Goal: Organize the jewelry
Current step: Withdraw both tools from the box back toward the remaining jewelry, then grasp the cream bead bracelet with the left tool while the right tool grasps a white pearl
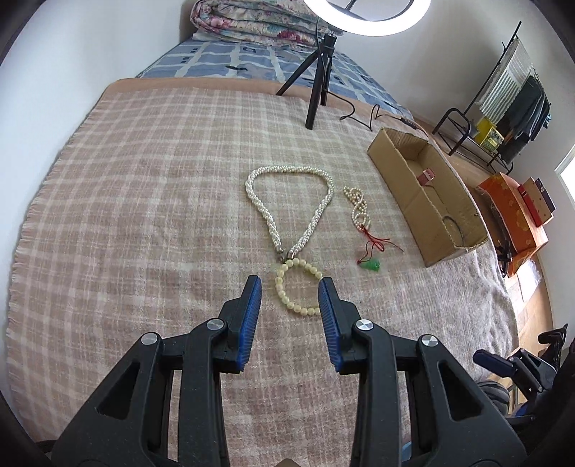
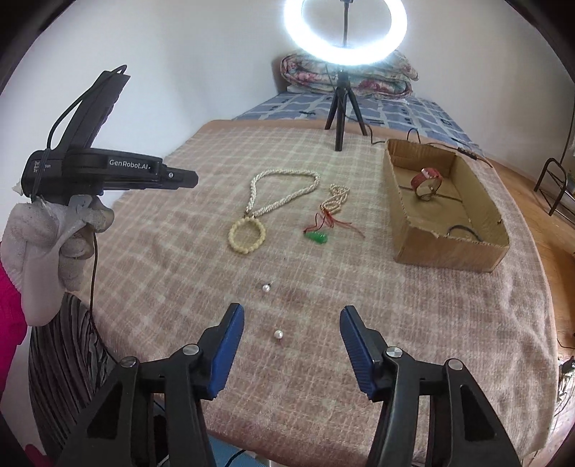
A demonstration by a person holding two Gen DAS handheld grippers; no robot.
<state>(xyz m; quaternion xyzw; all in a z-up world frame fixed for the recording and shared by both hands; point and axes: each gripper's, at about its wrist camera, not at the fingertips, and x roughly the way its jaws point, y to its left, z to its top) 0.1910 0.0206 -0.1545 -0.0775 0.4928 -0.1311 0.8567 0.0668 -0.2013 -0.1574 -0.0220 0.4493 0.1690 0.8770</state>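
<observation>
Nearest in the right wrist view: the right gripper point(image 2: 291, 323) hangs over the checked blanket point(image 2: 179, 251) with its blue pads fairly wide and nothing pinched, and a loose pearl point(image 2: 277, 334) lies on the cloth between the fingertips. A second pearl point(image 2: 266, 287) sits a bit farther off. Neither pearl shows in the left wrist view.

The left gripper point(image 1: 290, 283) has its tongs narrower, also empty, framing the near side of a cream bead bracelet point(image 1: 297, 287) without visibly touching it. The bracelet is a ring of round yellowish beads, and its far edge touches the clasp end of a twisted white pearl necklace point(image 1: 287, 201) laid in a loop. Just right of that lies a thin pearl strand point(image 1: 357, 208) with red cord and a green pendant point(image 1: 370, 266).

Farther right sits an open cardboard box point(image 1: 402, 169). The right view looks into it properly: a red-strapped watch point(image 2: 426, 183) and a dark loop near the front wall. That view also catches the gloved left hand point(image 2: 54, 233) on its tool.

Far back stands a ring light point(image 2: 345, 32) on a tripod.
</observation>
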